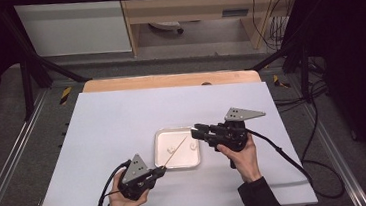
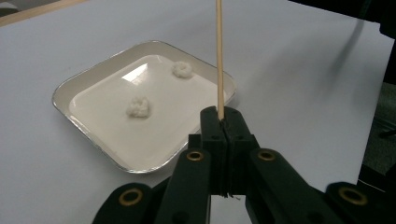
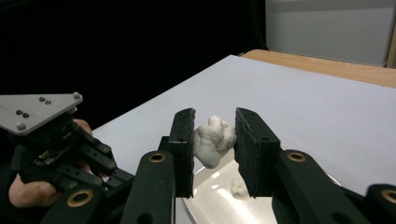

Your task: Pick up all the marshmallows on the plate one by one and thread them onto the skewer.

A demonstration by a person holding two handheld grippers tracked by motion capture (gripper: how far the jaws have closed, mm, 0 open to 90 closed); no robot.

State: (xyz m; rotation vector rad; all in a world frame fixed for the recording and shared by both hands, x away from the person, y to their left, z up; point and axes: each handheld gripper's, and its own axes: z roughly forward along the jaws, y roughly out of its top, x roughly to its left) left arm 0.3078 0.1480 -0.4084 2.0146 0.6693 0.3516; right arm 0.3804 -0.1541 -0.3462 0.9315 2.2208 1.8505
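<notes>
- White surface (image 1: 124, 138), steel tray (image 1: 161, 152) mid-right, two white lumps (image 2: 138, 107) inside.
- Left gripper (image 1: 161, 171): jaws clenched on wooden skewer (image 2: 219, 70), tip over tray.
- Right gripper (image 1: 197, 131): jaws clamping white dough piece (image 3: 214, 140) above tray's right edge.

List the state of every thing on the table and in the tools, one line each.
Left tool: shut on the wooden skewer.
Wooden skewer: clamped at one end, bare, pointing out over the tray.
Right tool: shut on a white lump, raised above the tray.
White lump: pinched between the pads, off the tray.
Tray: flat on the table, two small white pieces lying in it.
</notes>
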